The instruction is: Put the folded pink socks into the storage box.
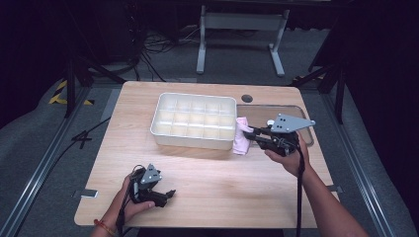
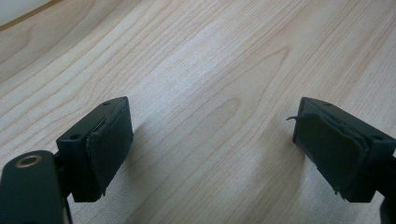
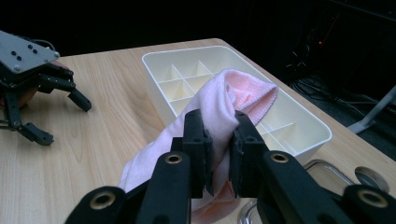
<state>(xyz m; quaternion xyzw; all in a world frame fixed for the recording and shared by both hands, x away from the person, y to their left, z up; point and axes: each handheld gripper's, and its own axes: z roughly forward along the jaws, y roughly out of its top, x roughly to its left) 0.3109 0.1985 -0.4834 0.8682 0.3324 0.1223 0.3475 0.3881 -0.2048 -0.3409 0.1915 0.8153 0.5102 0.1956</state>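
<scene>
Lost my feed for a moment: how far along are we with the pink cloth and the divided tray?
Done: the right gripper has pinched the pink folded cloth and holds it off the table beside the white compartmented plastic tray. In hand: carrying it. Left: placing it; the tray's compartments look empty. The left gripper rests open.

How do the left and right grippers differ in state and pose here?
The left gripper stands open with nothing between its jaws; the right gripper is shut on a pink cloth. The left rests low near the table's front edge; the right is held beside the white tray. Both have black jaws.
</scene>
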